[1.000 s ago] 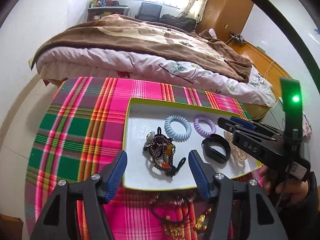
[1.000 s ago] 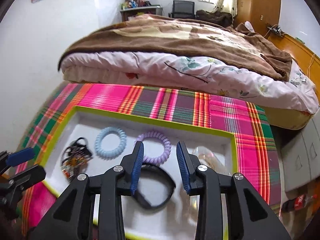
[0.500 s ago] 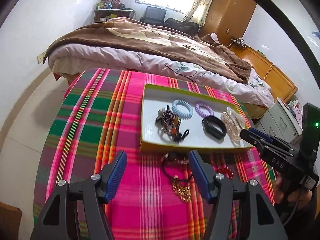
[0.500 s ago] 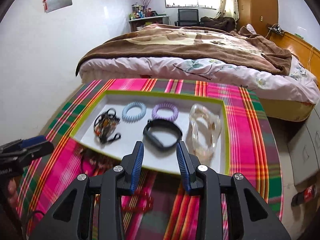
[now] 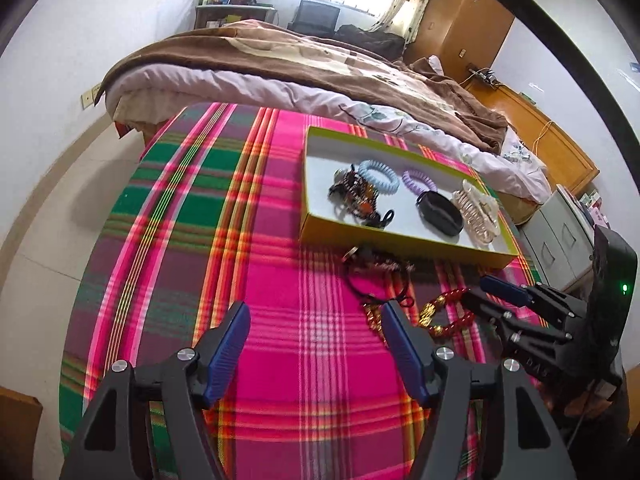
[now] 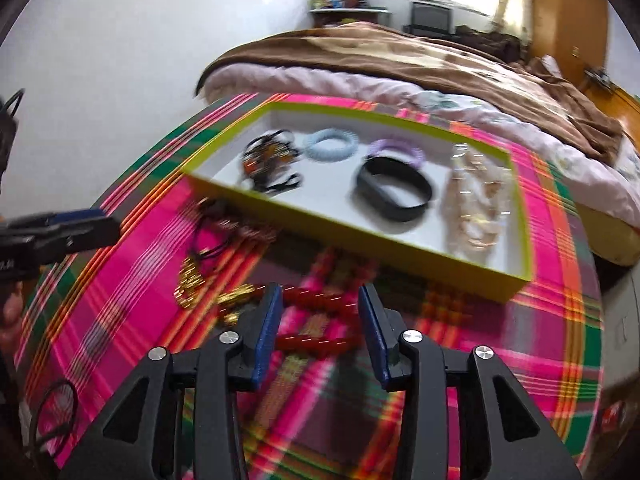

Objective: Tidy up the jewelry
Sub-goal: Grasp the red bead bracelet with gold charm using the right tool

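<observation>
A green-rimmed white tray (image 5: 404, 236) (image 6: 348, 236) on the plaid cloth holds a dark beaded bunch (image 5: 354, 194), a blue coil ring (image 5: 378, 176), a purple coil ring (image 5: 418, 180), a black band (image 5: 440, 208) (image 6: 394, 188) and a clear hair claw (image 5: 476, 210) (image 6: 476, 204). In front of the tray lie a black cord necklace (image 5: 372, 272), a gold chain (image 6: 190, 284) and a red bead bracelet (image 6: 320, 322) (image 5: 448, 312). My left gripper (image 5: 316, 344) is open and empty above bare cloth. My right gripper (image 6: 320, 328) is open with the red bracelet between its fingers.
The plaid cloth (image 5: 200, 200) covers a round table. A bed (image 5: 300, 64) with a brown blanket stands just behind it. A grey cabinet (image 5: 560, 236) is at the right. The right wrist view is motion-blurred.
Both grippers pulled back from over the tray toward the table's near side. The right gripper came down over the red bracelet, its jaws a little wider apart.
</observation>
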A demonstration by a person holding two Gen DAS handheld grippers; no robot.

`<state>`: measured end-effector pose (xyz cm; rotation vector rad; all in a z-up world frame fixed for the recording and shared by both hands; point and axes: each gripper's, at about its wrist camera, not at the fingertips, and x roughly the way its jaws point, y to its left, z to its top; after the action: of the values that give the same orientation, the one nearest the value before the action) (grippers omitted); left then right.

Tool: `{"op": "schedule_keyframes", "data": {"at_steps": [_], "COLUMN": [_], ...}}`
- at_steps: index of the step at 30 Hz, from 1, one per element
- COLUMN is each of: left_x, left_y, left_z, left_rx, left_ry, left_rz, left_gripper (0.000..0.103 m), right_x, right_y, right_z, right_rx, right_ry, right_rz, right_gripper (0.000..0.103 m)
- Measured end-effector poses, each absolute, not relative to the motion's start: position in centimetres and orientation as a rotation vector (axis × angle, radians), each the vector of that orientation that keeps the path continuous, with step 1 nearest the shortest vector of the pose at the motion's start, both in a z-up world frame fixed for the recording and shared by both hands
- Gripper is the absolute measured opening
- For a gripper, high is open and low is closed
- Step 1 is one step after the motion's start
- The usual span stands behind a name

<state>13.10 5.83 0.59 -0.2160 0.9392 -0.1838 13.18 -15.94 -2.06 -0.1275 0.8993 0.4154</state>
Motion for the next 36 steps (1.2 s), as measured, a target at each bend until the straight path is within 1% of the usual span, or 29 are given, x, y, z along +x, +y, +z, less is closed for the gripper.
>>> {"op": "schedule_keyframes", "data": {"at_steps": [4,11,20,22,23,24,36], "left_x": [13.0,13.5,14.7,15.2,15.5,15.8,18.2], "left_y": [6.2,6.5,6.6,6.5,6.3,6.2,3.2], "left_z": [0.2,-0.4,-0.8,-0.9,-1.0,-1.1,-2.0], "left_rx": [-0.222,-0.231,-0.247,-0.254,-0.250,-0.247,-0.173], "left_ry": [0.945,0.956,0.973,0.978,0.981,0.986,1.012], "left_rz": [-0.181,-0.177,-0.179,-0.185,-0.186,-0.184,-0.188], "left_gripper": [0.068,0.068,0.068,0.068,0.068,0.068,0.068], "right_x": [12.2,11.8,12.6,12.5,12.5,12.6,10.6], "right_y": [-15.2,-12.4,-10.9,-11.5,-11.9,-12.2,-15.6], "right_z": [-2.1,-3.2,-3.3,-3.3,-3.3,-3.2,-3.1], "right_rx": [-0.076,-0.087,-0.105,-0.102,-0.090,-0.078,-0.050], "right_ry": [0.903,0.963,0.935,0.927,0.926,0.927,0.921], "right_rz": [0.476,0.481,0.360,0.318,0.309,0.308,0.307], "right_gripper": [0.043,0.043,0.042,0.026,0.015,0.010,0.010]}}
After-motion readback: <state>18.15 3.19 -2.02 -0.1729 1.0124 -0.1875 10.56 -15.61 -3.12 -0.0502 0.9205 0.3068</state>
